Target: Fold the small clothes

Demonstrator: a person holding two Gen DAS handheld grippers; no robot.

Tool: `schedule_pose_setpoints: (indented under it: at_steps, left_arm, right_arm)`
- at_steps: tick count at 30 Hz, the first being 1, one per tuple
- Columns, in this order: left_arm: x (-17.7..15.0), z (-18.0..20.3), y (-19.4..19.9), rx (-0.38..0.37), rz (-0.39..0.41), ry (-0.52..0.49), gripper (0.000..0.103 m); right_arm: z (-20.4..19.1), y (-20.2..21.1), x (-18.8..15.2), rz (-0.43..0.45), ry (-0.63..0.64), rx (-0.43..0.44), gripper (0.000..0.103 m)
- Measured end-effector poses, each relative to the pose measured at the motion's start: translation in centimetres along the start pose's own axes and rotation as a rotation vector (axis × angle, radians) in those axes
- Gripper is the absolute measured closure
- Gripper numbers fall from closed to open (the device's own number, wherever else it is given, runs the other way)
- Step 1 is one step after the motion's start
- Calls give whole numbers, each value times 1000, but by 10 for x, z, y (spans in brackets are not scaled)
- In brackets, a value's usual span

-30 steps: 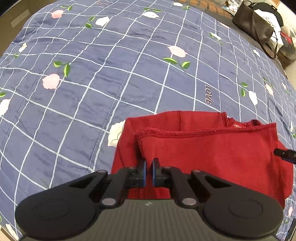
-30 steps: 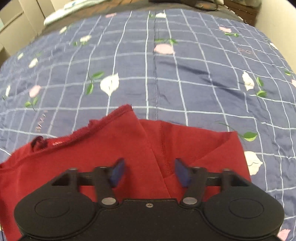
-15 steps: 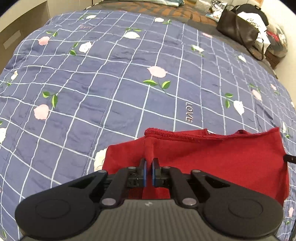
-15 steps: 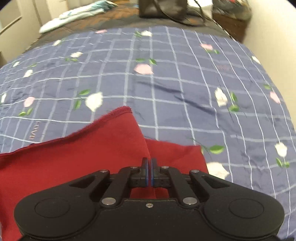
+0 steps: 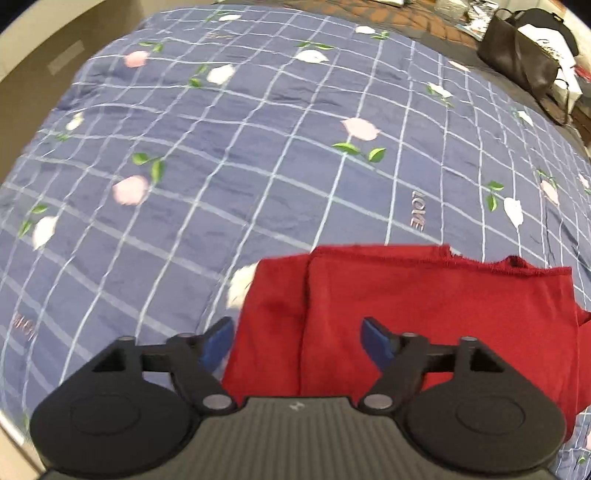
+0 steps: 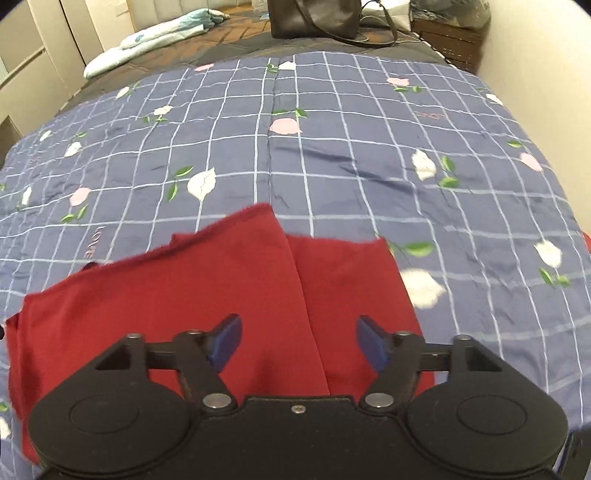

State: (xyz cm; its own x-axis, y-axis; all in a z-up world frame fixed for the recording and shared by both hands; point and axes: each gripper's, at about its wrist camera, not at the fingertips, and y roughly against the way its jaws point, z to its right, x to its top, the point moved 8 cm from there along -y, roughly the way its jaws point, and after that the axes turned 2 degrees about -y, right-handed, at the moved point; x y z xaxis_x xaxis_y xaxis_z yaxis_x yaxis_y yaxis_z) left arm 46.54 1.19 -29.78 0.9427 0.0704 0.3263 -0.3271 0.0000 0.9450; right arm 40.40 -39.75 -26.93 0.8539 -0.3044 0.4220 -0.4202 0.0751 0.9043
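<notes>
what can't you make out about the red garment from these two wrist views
- Red garment, near edge: hidden under the open left gripper body in the left wrist view, and under the open right gripper in the right wrist view.
- Garment type: unclear; folded layers hide its shape.
- Underside layers: covered by the top fold.
- Black handbag contents: too small, cut by the frame edge.

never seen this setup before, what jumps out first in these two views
The red garment stands out first, lying folded on the blue checked floral quilt, right ahead of both cameras. The left hand-held gripper and right hand-held gripper are both open over it. A dark bag sits beyond the quilt's far edge.
</notes>
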Motion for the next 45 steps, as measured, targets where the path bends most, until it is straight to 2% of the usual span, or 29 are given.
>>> schedule_pose_setpoints:
  at_steps: [1, 4, 11, 17, 20, 28, 36, 45]
  left_arm:
    - [-5, -1, 6, 17, 4, 14, 12]
    - [-27, 1, 27, 58, 3, 44, 8]
    - [-92, 23, 81, 127, -16, 70, 4]
    - [-143, 60, 128, 116, 9, 44, 3]
    - [-162, 75, 154, 134, 54, 28, 2]
    - [-212, 97, 208, 160, 126, 80, 1]
    - [-230, 104, 233, 184, 162, 96, 1]
    - [-230, 109, 232, 186, 147, 62, 1]
  right_arm:
    - [3, 10, -8, 6, -12, 2, 19]
    - [12, 38, -31, 17, -67, 21, 7]
    - [32, 97, -79, 2, -158, 72, 1]
    - [35, 137, -84, 22, -1, 134, 1]
    - [37, 154, -84, 46, 42, 184, 1]
    - [46, 194, -99, 103, 170, 259, 1]
    - [55, 212, -105, 146, 210, 272, 1]
    - [55, 213, -110, 141, 223, 264, 1]
